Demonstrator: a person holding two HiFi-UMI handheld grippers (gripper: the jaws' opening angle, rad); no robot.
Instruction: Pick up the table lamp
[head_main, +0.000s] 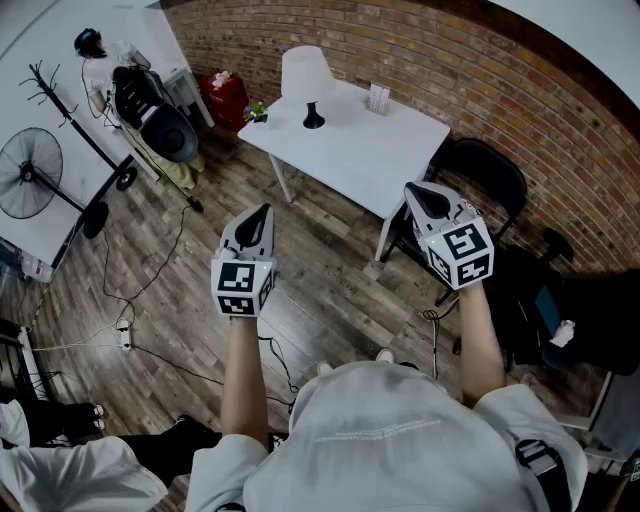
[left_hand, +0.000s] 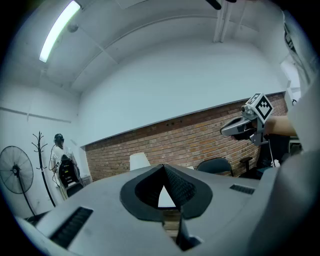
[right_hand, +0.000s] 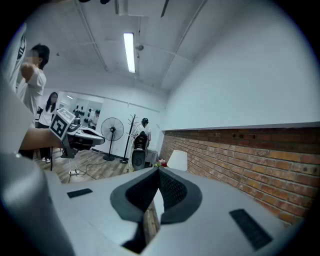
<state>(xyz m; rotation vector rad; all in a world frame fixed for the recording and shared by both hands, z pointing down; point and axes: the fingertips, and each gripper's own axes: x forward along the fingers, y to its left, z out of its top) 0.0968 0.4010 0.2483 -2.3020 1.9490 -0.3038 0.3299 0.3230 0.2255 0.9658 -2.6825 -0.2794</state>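
Observation:
The table lamp (head_main: 307, 85) has a white shade and a black base and stands upright at the far left of the white table (head_main: 385, 165). Its shade also shows in the left gripper view (left_hand: 139, 161) and the right gripper view (right_hand: 178, 160). My left gripper (head_main: 262, 212) hangs over the wooden floor, well short of the table, its jaws closed tip to tip with nothing between them (left_hand: 163, 167). My right gripper (head_main: 420, 190) is held by the table's near right corner, also shut and empty (right_hand: 158, 171). Neither touches the lamp.
A small holder (head_main: 379, 97) stands at the table's back edge and a little plant (head_main: 257, 111) at its left corner. A black chair (head_main: 487, 172) is right of the table. A fan (head_main: 28, 175), a coat rack (head_main: 70, 115) and floor cables (head_main: 150, 285) are on the left.

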